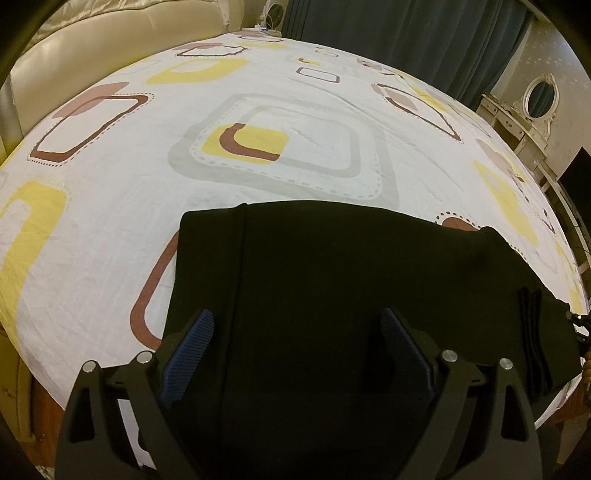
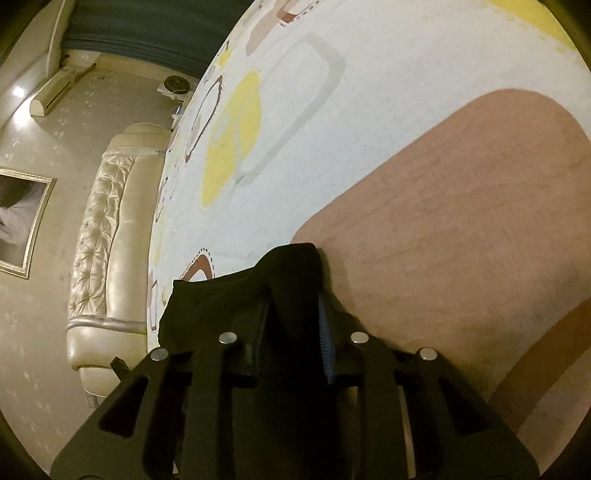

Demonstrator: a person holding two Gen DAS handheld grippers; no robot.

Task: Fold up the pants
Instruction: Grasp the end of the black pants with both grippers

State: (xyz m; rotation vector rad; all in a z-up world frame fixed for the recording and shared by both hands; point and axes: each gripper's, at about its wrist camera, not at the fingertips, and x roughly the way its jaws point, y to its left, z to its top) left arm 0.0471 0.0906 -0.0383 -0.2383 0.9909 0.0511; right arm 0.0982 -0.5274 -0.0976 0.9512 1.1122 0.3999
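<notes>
Left wrist view: the left gripper [image 1: 297,332] fills the bottom of the frame, its black linkage angled down onto the bed. Its blue ribbed pads [image 1: 192,345] stand spread wide apart over the black pants [image 1: 332,277], with nothing pinched between them. The pants lie folded in the lower centre, on the near part of the patterned bedsheet [image 1: 277,74], with stacked fabric edges showing at the lower right. The sheet, white with yellow, brown and grey rounded squares, extends to the top of the frame. A cream padded headboard [image 1: 92,48] occupies the upper left, dark curtains [image 1: 388,29] the upper centre, and a white dressing table with an oval mirror [image 1: 541,96] the upper right.

Right wrist view: the right gripper [image 2: 293,314] sits low and tilted across the sheet, its jaws drawn close and pinching a bunched fold of the pants [image 2: 291,266] at lower centre. The headboard [image 2: 110,240] runs down the left.
</notes>
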